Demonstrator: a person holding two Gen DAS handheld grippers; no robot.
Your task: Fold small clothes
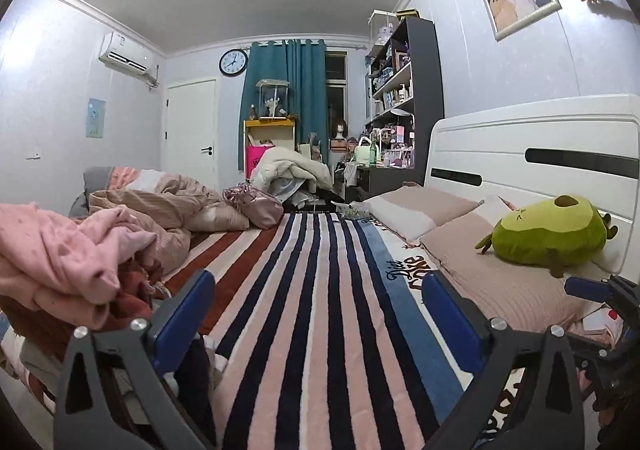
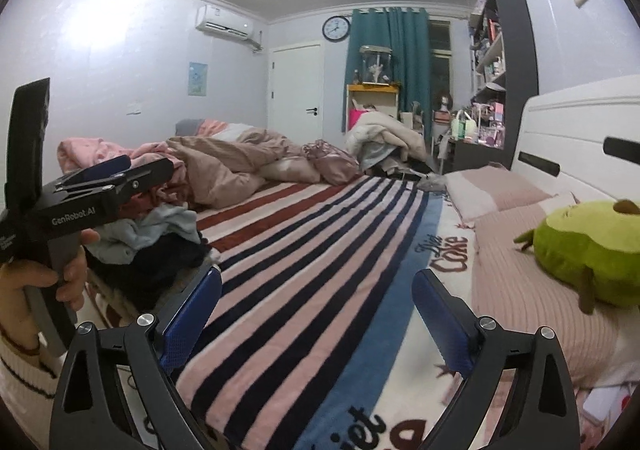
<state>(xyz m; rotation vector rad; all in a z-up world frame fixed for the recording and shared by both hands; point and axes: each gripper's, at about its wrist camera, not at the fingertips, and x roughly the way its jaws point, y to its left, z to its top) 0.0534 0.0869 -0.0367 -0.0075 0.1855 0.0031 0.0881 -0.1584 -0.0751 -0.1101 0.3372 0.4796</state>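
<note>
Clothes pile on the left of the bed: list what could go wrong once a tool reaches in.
1. The clothes pile is tangled, pink over dark red, so the open left tool may drag out several garments.
2. Pile sits beside the rumpled duvet; that could get pinched instead.
3. The right tool, also open, is close by; they could collide.
</note>
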